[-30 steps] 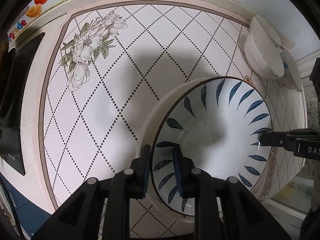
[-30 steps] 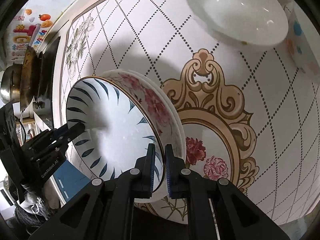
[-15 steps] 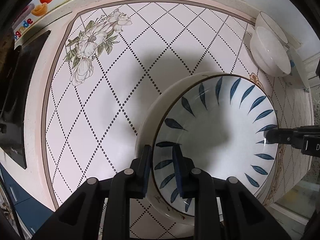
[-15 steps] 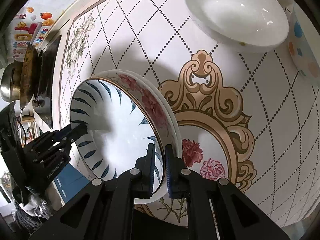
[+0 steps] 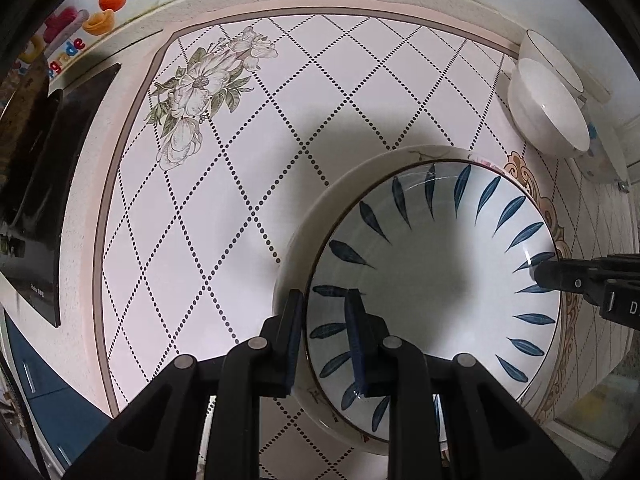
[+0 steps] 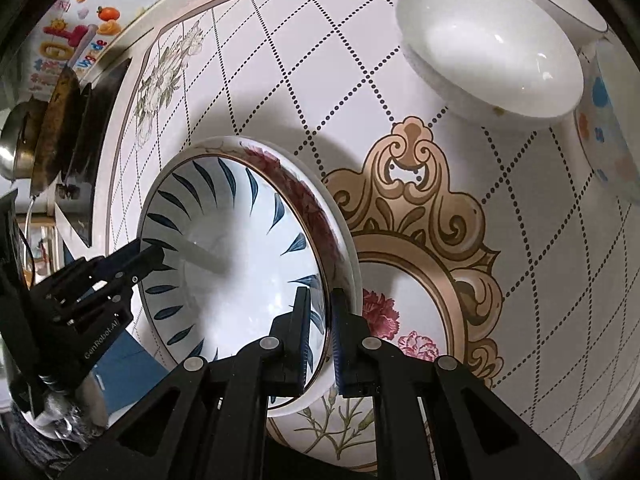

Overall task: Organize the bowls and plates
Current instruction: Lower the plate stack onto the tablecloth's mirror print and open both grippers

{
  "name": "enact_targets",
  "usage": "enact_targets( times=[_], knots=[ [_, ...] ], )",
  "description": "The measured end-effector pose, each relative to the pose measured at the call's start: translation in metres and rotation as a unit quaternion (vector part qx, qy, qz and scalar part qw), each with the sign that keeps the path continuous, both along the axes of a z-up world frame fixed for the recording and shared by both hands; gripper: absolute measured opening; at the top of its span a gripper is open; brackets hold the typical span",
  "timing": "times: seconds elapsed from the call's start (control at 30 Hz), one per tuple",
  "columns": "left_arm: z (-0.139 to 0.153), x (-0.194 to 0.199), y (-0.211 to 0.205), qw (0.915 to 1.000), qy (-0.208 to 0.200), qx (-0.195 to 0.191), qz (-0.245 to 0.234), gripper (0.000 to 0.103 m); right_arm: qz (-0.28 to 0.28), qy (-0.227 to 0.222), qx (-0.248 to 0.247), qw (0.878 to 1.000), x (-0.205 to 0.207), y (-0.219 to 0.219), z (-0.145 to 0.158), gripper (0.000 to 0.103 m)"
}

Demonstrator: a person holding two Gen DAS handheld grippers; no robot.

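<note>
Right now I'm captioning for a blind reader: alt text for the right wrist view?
The right gripper clamps the near rim of a blue-leaf bowl nested in a floral plate, while the left gripper grips the far rim. Behind, on the diamond-patterned mat, sits a white bowl.
</note>
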State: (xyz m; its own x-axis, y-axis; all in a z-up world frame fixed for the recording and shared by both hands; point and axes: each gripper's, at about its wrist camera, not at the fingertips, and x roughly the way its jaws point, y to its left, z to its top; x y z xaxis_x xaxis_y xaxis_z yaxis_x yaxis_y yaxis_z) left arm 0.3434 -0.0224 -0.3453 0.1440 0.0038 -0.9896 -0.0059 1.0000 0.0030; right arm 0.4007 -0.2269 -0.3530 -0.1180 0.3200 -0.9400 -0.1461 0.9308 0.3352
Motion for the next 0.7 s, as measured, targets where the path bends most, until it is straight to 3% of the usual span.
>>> enact_targets(
  times=[0.23,0.3,0.37,0.53,0.63,0.7],
  knots=[
    [0.019,-0.013,0.009,0.9995,-0.012,-0.008,0.028,0.020,0.010,-0.033,-0.032,0.999,-0.011,0.006,0.006,0.014],
    [0.029,-0.019,0.009,0.9995,-0.021,-0.007,0.023,0.020,0.016,-0.051,-0.048,0.997,-0.019,0.010,0.012,0.022],
    [0.044,-0.028,0.008,0.9991,-0.040,-0.005,0.016,0.020,0.017,-0.062,-0.058,0.996,-0.027,0.014,0.020,0.038],
    [0.086,-0.053,0.008,0.9962,-0.087,-0.007,-0.001,0.028,0.001,-0.106,-0.065,0.992,-0.054,0.023,0.061,0.048],
    [0.114,-0.071,0.011,0.9926,-0.120,-0.011,-0.006,0.029,-0.014,-0.137,-0.062,0.989,-0.077,0.025,0.093,0.066],
    [0.129,-0.081,0.013,0.9903,-0.138,-0.016,-0.009,0.029,-0.019,-0.167,-0.071,0.983,-0.094,0.027,0.115,0.069]
  ],
)
